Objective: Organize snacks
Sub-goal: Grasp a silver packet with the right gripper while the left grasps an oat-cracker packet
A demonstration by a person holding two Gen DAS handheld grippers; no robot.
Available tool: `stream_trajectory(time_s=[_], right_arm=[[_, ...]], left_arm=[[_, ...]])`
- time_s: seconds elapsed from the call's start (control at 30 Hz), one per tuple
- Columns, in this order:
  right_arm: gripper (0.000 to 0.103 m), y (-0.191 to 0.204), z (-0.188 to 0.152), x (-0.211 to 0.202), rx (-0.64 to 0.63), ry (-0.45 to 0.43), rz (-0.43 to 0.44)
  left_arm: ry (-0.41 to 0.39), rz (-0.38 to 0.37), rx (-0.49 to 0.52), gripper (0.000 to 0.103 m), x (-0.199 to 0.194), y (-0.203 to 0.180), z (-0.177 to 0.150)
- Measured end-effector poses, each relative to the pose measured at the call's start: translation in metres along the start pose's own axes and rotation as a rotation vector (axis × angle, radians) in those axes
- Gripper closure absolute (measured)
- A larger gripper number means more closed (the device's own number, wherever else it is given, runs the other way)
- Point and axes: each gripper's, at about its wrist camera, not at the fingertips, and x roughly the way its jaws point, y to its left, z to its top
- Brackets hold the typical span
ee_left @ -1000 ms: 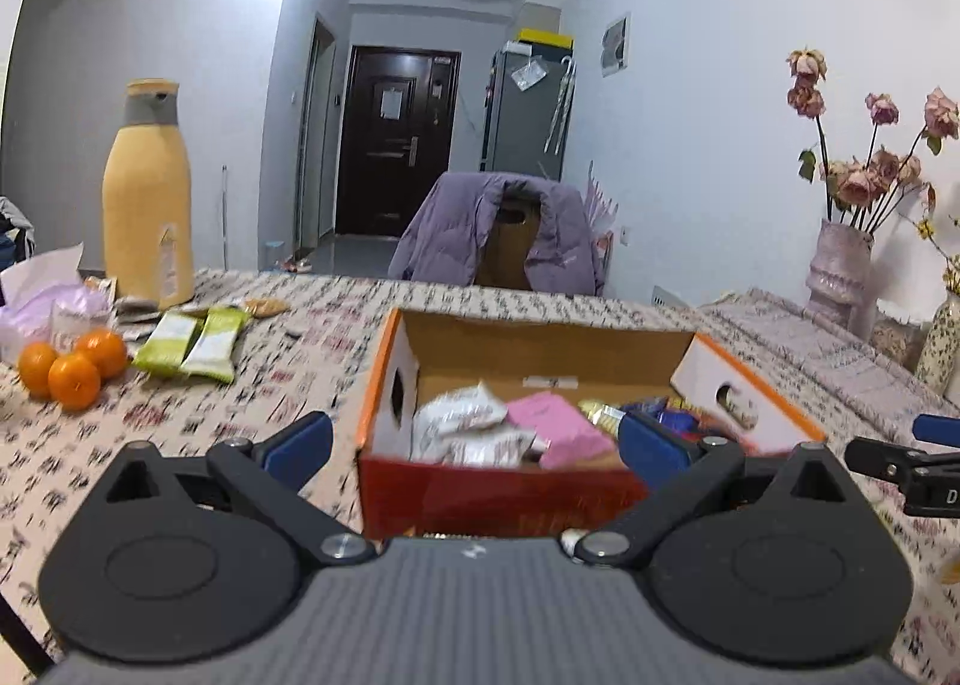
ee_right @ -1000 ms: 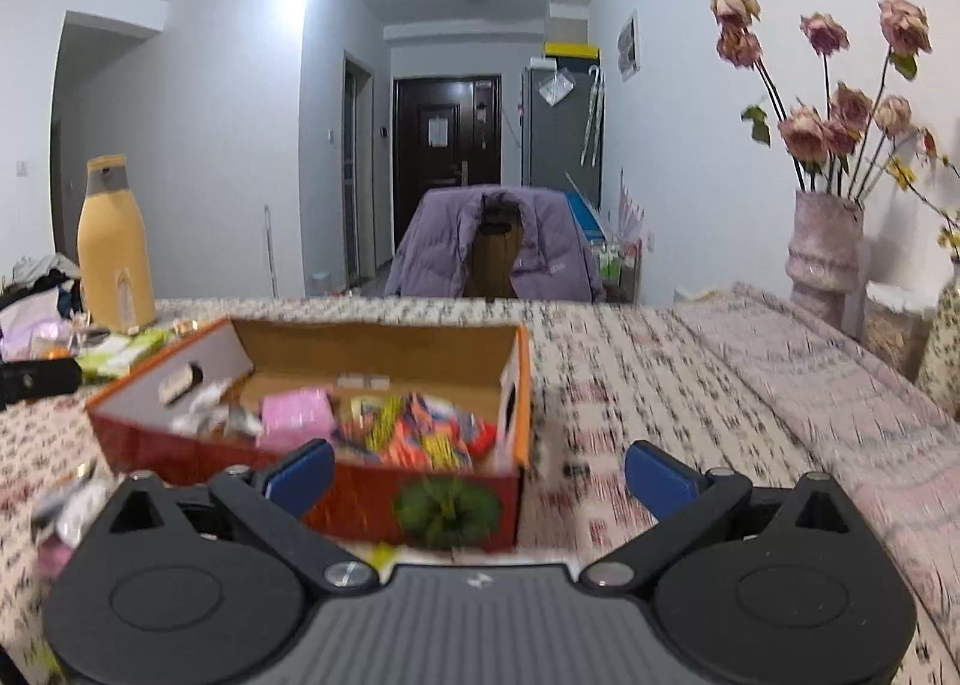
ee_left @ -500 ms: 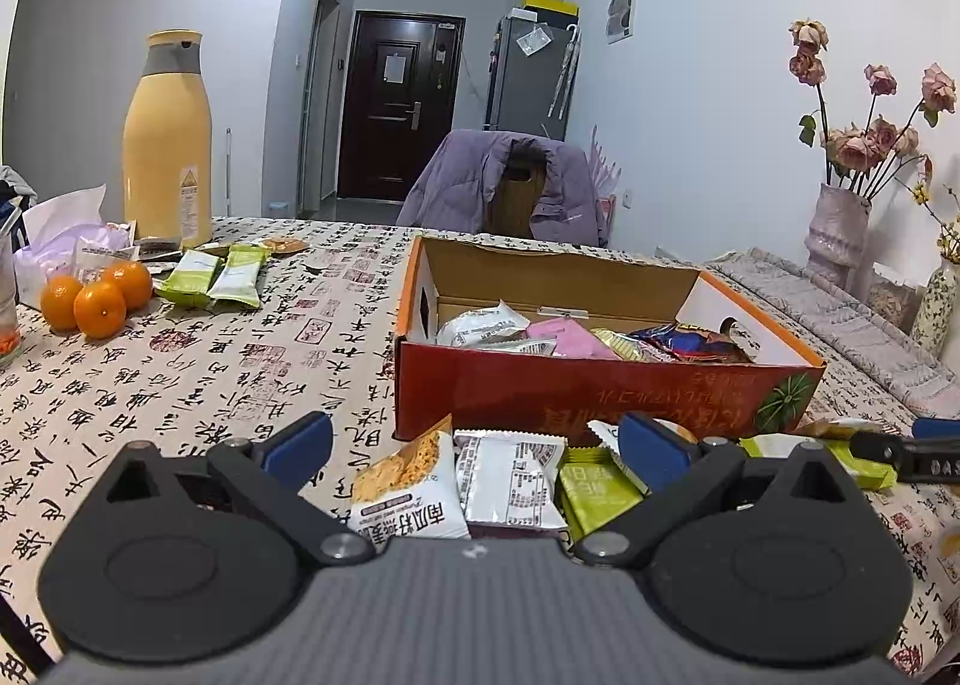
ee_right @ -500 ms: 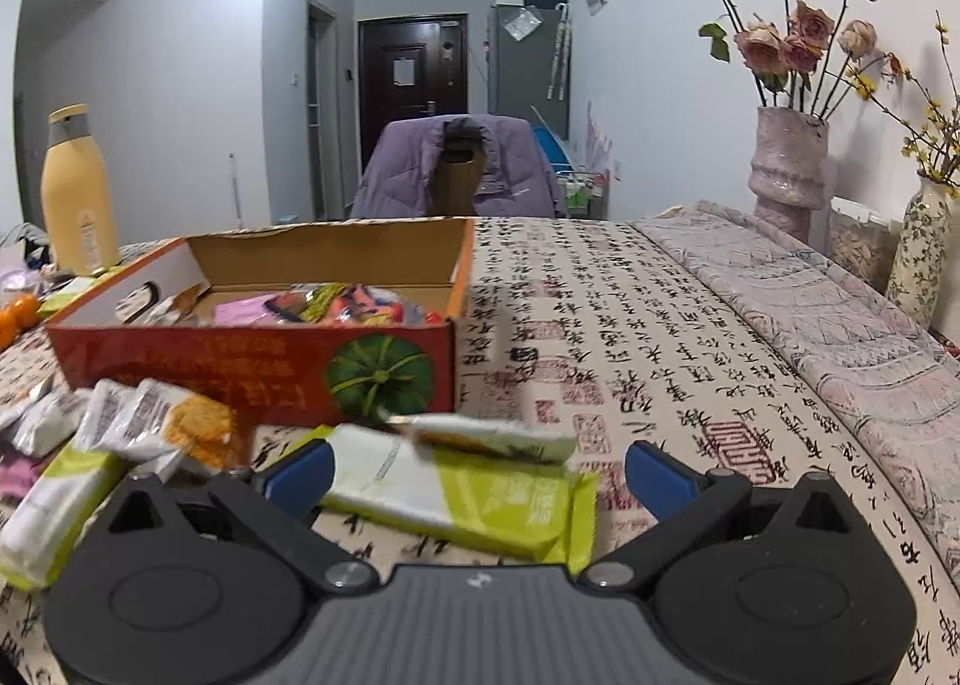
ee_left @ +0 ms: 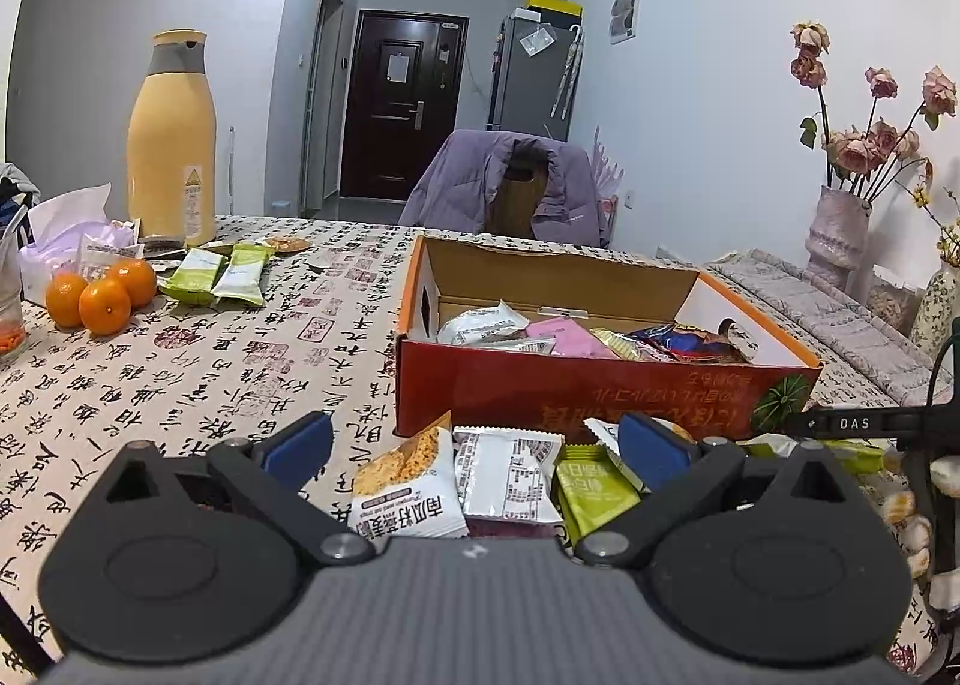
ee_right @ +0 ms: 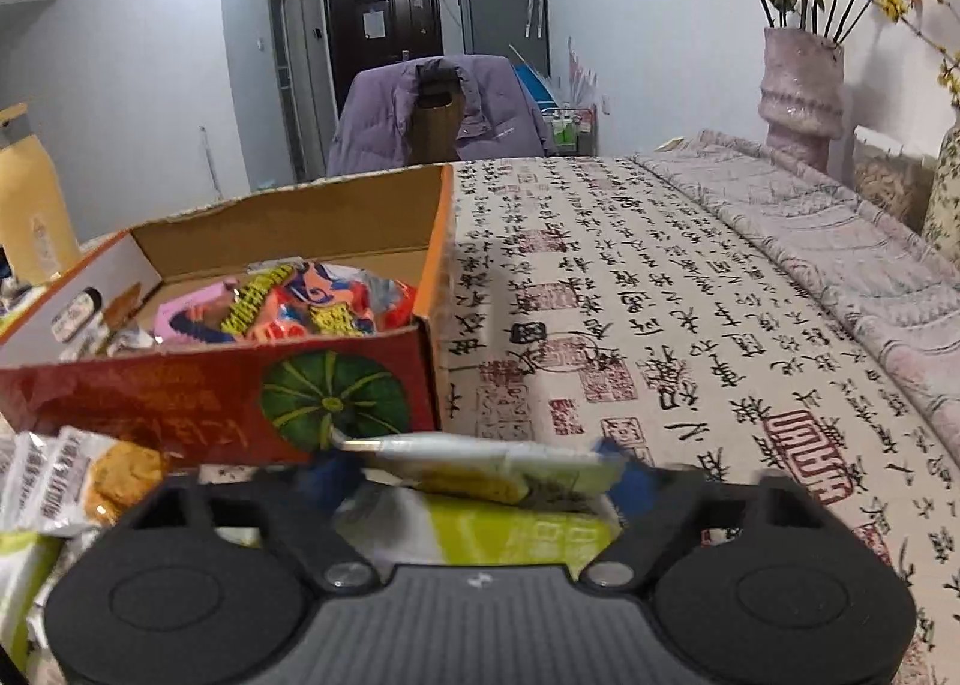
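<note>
Right tongs [ee_right: 480,472], tipped down at the counter [ee_right: 690,325], have just been closing around a pale snack packet [ee_right: 480,460] before the red box [ee_right: 210,391]; whether they grip is unclear. Left tongs [ee_left: 474,442] hang released over loose packets [ee_left: 510,475], lower than earlier

Two fisheye views, each from a camera mounted behind a hand-held gripper, looking forward and slightly down along its fingers, low over a table [ee_left: 180,373]. The left view sits just behind the left gripper [ee_left: 474,442], with an open cardboard box [ee_left: 576,391] ahead and a little to its right. The right view sits behind the right gripper [ee_right: 480,478], closer to the tabletop and tilted, with the same box ahead to its left. Both views share the box, a chair draped with a purple jacket [ee_left: 510,187], a dark door [ee_left: 399,103] and a vase of dried roses [ee_right: 801,85].
</note>
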Motion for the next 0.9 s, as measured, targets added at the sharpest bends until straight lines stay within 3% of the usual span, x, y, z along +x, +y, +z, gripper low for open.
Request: stream_trajectory(time_s=[0.07,0.2,0.23,0.5,0.9], right_arm=[[0.031,0.000,0.000,0.000,-0.005,-0.001,0.001],[0.045,-0.004,-0.003,-0.004,0.002,-0.016,0.005],[0.056,-0.004,-0.003,-0.006,0.004,-0.028,0.007],[0.084,-0.002,-0.010,-0.039,-0.020,-0.128,0.035],[0.087,0.011,-0.022,-0.087,-0.068,-0.235,0.101]], left_arm=[[-0.001,-0.002,-0.004,0.000,0.000,0.001,0.000],[0.002,-0.003,-0.006,0.000,0.000,0.000,-0.001],[0.004,-0.003,-0.006,0.000,0.000,0.000,-0.002],[0.014,0.012,-0.010,0.000,0.002,0.004,-0.003],[0.048,0.038,-0.018,0.000,0.008,0.012,-0.006]])
